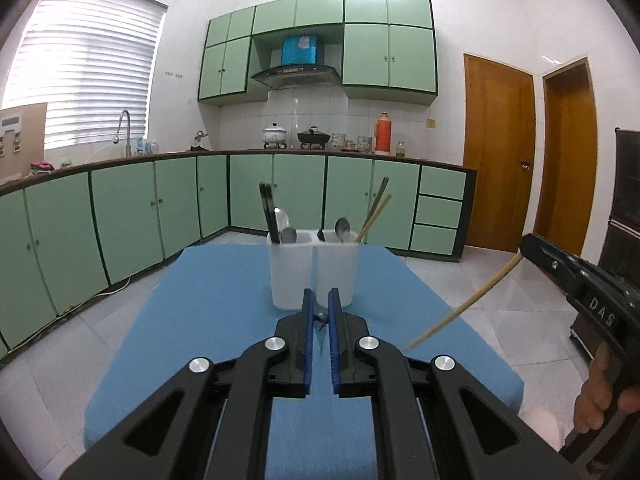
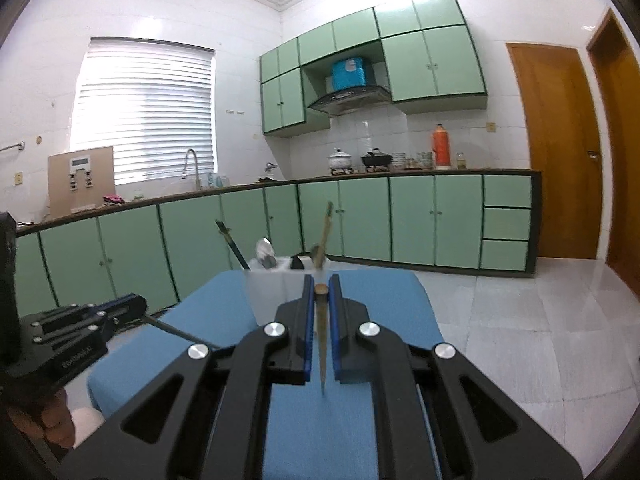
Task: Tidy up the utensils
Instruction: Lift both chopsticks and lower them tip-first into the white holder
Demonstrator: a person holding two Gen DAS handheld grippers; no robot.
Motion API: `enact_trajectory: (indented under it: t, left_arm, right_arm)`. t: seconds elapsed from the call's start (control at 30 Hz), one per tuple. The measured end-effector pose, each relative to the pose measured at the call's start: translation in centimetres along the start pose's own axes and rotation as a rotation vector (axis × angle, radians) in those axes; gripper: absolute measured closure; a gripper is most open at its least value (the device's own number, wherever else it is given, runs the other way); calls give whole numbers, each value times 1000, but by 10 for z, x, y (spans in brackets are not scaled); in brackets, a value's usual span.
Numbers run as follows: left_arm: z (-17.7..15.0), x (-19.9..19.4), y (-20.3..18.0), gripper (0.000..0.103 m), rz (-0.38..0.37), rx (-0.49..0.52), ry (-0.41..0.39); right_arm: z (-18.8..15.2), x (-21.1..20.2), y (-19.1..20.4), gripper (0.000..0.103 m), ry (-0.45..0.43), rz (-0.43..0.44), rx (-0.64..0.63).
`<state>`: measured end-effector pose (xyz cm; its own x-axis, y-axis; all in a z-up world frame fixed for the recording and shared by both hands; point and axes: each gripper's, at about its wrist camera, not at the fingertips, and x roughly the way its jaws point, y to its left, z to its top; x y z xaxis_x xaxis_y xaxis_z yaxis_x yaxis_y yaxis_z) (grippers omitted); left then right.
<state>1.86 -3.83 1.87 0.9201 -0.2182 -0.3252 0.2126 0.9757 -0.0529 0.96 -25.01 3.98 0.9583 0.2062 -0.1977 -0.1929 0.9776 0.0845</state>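
Your right gripper (image 2: 321, 296) is clamped on a light, stiff bamboo chopstick (image 1: 460, 310); your left gripper (image 1: 320, 312) pinches a thin dark chopstick (image 2: 182, 336). Both are slim and slippery, so grip near the thick end and lower them into the white holder (image 1: 312, 268) just ahead.

The flat table top (image 1: 208, 300) in the middle of the frame is plain blue. On it stand two see-through white plastic cups (image 1: 312, 268). The long row of cupboard doors (image 1: 132, 212) behind is light green with dark edges. Two wooden doors (image 1: 500, 152) at the right are orange-brown. The tall flask (image 1: 383, 133) is orange-red.
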Motion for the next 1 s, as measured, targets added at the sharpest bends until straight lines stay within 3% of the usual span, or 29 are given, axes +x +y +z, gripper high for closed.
enact_trajectory:
  t: [0.37,0.8,1.0]
  left_arm:
    - [42,10,16,96,-61,-29,33]
    - [93,18,32,96,-68,-13,-62]
    - [132,30,34,96,-90,-9,-129]
  right_arm:
    - [57,32,9,97,39,69,2]
    - [116,65,21,97,7,120,-28]
    - [147,80,23,97,-15,120,-48]
